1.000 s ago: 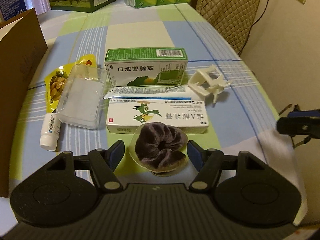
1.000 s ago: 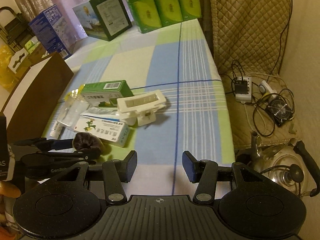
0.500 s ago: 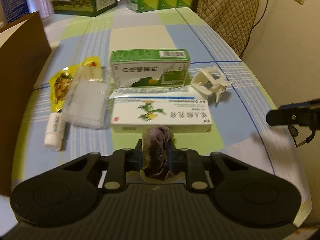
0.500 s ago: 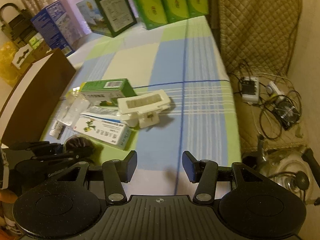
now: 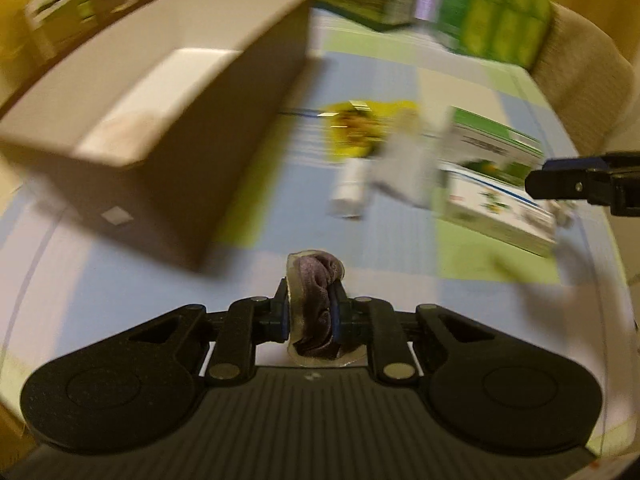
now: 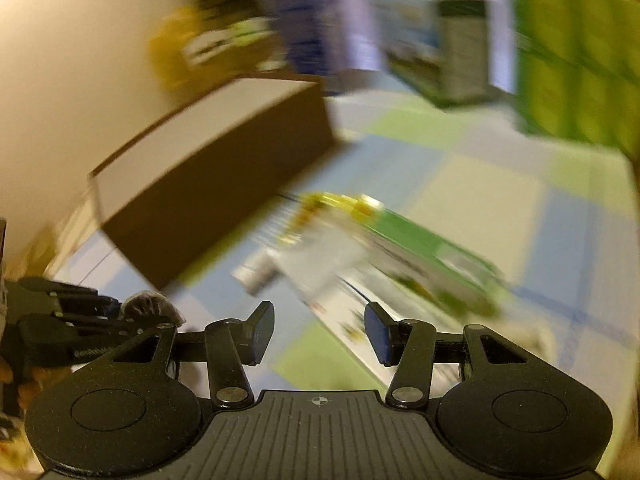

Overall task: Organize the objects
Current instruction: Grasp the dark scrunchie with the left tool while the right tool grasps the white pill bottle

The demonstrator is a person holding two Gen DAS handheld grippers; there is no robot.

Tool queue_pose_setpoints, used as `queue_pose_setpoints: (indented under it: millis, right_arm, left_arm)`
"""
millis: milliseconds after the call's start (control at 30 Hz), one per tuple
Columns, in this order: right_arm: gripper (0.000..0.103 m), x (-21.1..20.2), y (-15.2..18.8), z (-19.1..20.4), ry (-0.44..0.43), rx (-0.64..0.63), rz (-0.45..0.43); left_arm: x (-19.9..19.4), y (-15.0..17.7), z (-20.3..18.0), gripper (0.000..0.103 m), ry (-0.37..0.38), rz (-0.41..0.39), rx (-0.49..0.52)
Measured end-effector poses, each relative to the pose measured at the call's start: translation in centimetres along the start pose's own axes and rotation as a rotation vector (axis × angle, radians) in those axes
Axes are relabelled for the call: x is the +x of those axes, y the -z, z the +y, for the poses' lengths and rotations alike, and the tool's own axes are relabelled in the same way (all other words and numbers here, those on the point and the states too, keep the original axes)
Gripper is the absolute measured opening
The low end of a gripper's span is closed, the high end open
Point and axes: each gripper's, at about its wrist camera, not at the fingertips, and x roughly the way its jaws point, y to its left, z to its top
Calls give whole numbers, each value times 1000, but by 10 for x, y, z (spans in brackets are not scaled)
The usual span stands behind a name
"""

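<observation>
Scrunchie (image 5: 316,304), in its clear wrapper, sits pinched in the left tool (image 5: 310,314), above the desk (image 5: 360,248) short of the open cardboard box (image 5: 168,120). The slippery wrapper could slide out before reaching the box. The right tool (image 6: 319,330) gapes wide and empty near the medicine cartons (image 6: 420,264).

A table covered in a blue, green and cream checked cloth (image 5: 460,80) carries an open brown cardboard box (image 5: 168,128) at ten o'clock, and a yellow snack pouch (image 5: 360,128), a small white bottle (image 5: 348,192) and green-and-white cartons (image 5: 492,184) at two o'clock.
</observation>
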Motion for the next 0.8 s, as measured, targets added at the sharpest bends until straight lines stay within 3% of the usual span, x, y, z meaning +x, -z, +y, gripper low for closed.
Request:
queue_pose_setpoints:
  millis: [200,400,800]
  right_arm:
    - [47,60,-33,37,-119,-313,66]
    - [47,115,-49,59,-131,-523,200]
    - [47,177,-52,59,-175,-627,413]
  left_arm:
    - [-16,13,56,15,-93,2,-151]
    - [-29,20,99,15,-158,-4,-250]
    - [-35,23,131,15,-176,-9,-285]
